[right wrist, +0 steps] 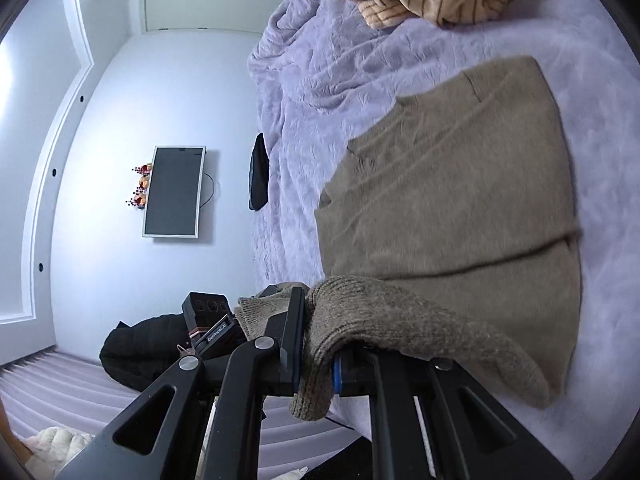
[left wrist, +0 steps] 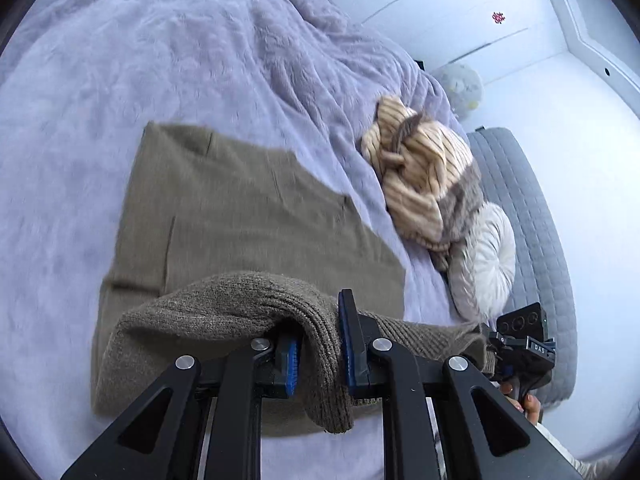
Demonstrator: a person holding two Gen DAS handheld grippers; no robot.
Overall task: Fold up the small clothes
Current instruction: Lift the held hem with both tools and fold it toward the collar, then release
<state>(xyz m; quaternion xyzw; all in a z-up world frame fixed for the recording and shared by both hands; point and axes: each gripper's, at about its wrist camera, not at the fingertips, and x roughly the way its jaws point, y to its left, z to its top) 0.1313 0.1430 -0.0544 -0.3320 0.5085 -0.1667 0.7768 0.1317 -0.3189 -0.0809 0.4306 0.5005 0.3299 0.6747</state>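
Now each gripper, left [left wrist: 318, 354] and right [right wrist: 316, 354], pinches the brown sweater's [left wrist: 240, 216] hem.

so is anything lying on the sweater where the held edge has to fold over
Nothing visible does. Both jaws are shut on the ribbed hem of the brown sweater, and its flat part ahead is bare. The striped garment and the round cushion lie off to the side on the blanket, apart from it.

- Olive-brown knit sweater [left wrist: 248, 216], plain, ribbed at the hem.
- Lavender plush blanket [left wrist: 160, 60], faintly crinkled.
- Cream garment [left wrist: 420, 172] with thin brown stripes and grey-brown trim.
- Black grippers, blue pads [left wrist: 354, 344].
- Grey quilted mat [left wrist: 532, 208]; white round cushion [left wrist: 488, 256].
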